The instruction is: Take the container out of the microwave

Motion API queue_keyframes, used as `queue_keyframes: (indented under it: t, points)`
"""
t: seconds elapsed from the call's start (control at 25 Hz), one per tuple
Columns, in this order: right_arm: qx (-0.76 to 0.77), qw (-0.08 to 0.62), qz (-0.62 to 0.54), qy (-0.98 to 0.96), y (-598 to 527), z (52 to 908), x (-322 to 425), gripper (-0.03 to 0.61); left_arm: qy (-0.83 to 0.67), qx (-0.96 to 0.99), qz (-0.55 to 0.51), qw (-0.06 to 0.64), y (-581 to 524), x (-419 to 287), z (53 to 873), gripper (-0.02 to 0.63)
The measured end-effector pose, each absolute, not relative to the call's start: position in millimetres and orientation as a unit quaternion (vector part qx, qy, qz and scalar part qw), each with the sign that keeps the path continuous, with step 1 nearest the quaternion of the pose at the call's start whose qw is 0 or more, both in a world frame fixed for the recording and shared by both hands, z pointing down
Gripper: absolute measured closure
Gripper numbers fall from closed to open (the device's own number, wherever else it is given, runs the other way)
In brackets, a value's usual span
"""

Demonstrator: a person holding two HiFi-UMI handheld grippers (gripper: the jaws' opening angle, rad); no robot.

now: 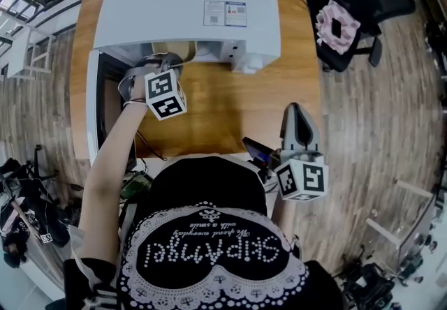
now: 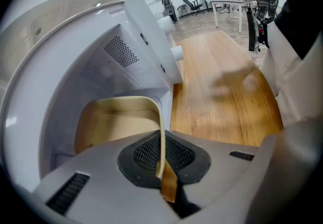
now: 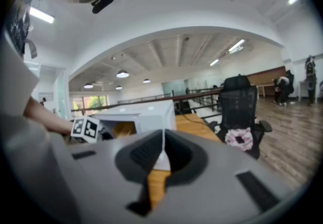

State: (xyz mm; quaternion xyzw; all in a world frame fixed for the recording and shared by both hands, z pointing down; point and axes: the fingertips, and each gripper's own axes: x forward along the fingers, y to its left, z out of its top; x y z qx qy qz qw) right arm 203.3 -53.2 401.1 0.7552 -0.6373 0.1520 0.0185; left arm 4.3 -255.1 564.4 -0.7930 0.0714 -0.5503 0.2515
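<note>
Two hand-held grippers are counted. The left gripper [image 2: 162, 167] is clamped on the thin side wall of the single tan container [image 2: 116, 127], which is seen in the mouth of the one white microwave [image 1: 188, 1], just inside its front edge. The microwave door [image 1: 92, 106] is swung wide to the left. The right gripper [image 3: 162, 155] is held with its jaws pressed together and nothing between them, near the table's front right edge. A bare stretch of the one wooden table [image 1: 230, 106] is left free in front of the microwave. One office chair [image 1: 349, 1] is placed beyond the table's right edge.
</note>
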Motion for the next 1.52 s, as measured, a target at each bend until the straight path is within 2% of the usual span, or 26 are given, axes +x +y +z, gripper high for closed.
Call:
queue_keyframes:
  t: [0.28, 1.52]
  points:
    - [0.748, 0.024, 0.156, -0.645, -48.7, 408.3, 211.3, 0.543, 0.082, -0.8, -0.548, 0.231, -231.7, -6.5, 563.2, 0.586]
    - [0.663, 0.039, 0.137, -0.735, -61.2, 412.6, 213.5, 0.543, 0.115, -0.799, -0.535, 0.25, -127.7, -27.8, 523.8, 0.586]
